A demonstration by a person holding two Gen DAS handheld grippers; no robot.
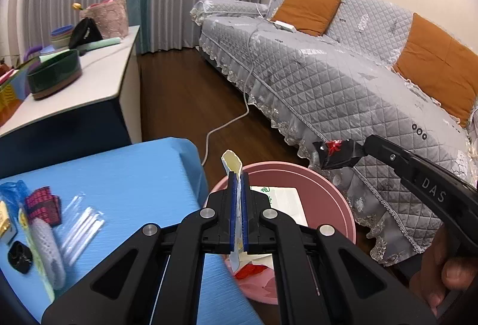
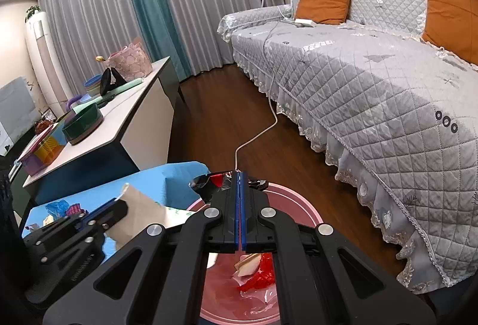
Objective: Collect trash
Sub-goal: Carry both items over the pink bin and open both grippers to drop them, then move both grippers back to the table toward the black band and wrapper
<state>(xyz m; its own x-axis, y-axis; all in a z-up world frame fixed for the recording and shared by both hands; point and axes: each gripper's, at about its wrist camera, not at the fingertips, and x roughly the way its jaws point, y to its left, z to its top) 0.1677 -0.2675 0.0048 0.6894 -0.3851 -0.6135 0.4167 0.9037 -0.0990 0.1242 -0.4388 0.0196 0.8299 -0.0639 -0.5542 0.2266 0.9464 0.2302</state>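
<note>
A grey quilted sofa [image 1: 343, 79] runs along the right; a blue tabletop [image 1: 134, 175] sits at lower left, with wrappers and straws left on it; between them stands a pink bin [image 2: 301, 207], already holding red and white scraps. Both grippers hover at the bin; the left gripper [image 1: 238, 175] has its fingers clenched on a pale paper wrapper [image 1: 231, 162], long axis upright, directly above the bin's near rim; the right gripper [image 2: 240, 175] pinches a dark foil wrapper [image 1: 336, 153], crumpled crosswise, over the far rim. The left looks nearer to dropping.
</note>
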